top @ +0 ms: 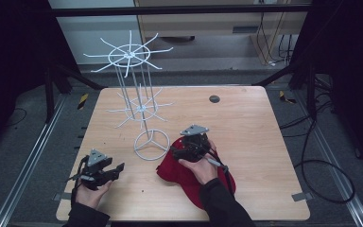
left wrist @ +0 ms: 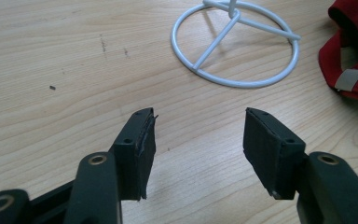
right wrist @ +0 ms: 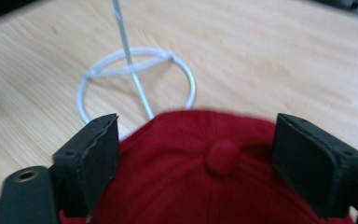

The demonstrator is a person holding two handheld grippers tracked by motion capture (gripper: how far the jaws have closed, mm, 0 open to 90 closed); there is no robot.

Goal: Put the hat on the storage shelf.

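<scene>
The right gripper (right wrist: 196, 154) has its jaws spread wide, one on each side of the crown of a red cap (right wrist: 205, 172), with the cap's top button (right wrist: 223, 157) sitting right between them. Can't really tell whether the pads touch the fabric, but they aren't clamped on it. In the high view that gripper (top: 182, 152) sits over the cap (top: 179, 175), which lies flat on the wooden table (top: 246, 137), right of centre and toward the near edge, just beside the ring base of a white wire rack (top: 150, 144).

The left gripper (left wrist: 198, 144) is open too, nothing between its jaws, just bare tabletop under them. It's near the front left of the table (top: 106, 169), well apart from the cap, pointing toward the rack's ring base (left wrist: 235, 44), with the cap's edge (left wrist: 354, 51) off to the side.

The rack stands upright with two tiers of spoke-like arms, the upper one (top: 128, 55) reaching past the table's far edge. A small dark disc (top: 214, 99) sits in the tabletop near the far side.
</scene>
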